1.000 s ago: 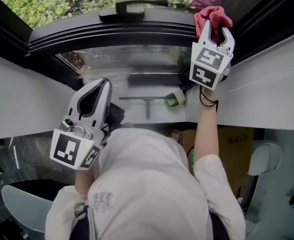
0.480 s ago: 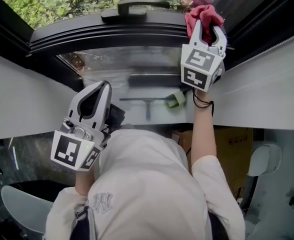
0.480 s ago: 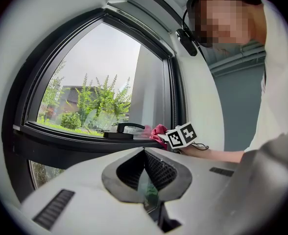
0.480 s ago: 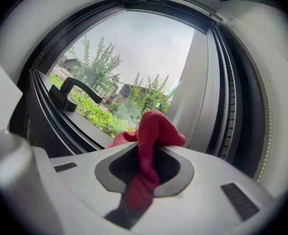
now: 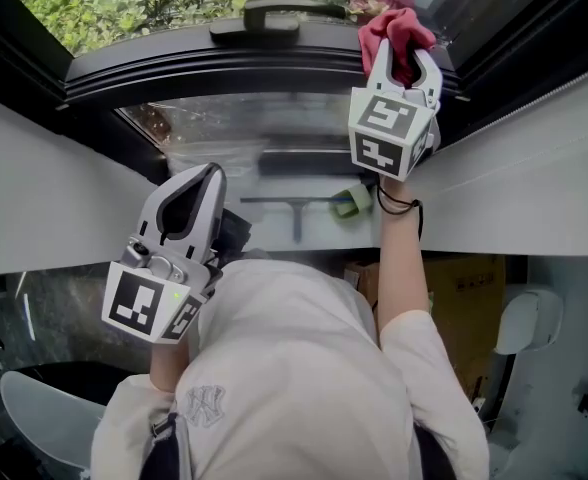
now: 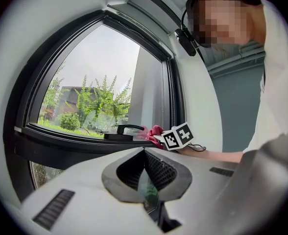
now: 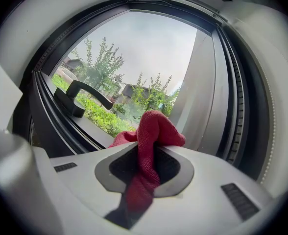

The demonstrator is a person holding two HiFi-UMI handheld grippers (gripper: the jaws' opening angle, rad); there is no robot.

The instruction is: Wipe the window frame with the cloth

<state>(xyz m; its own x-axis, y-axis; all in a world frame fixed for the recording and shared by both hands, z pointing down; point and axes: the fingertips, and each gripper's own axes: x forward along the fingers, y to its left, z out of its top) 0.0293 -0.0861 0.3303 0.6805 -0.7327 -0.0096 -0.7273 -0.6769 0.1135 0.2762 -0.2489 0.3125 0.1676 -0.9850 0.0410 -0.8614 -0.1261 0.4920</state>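
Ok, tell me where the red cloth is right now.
The red cloth is clamped in the right claw, upper right in the head view, at the dark window frame just right of its handle.

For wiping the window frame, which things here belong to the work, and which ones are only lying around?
Belong to the job: red cloth, gripped by the right tongs; window frame.

Only lying about: squeegee; small green item beside it; cardboard box; left tongs, shut and empty.
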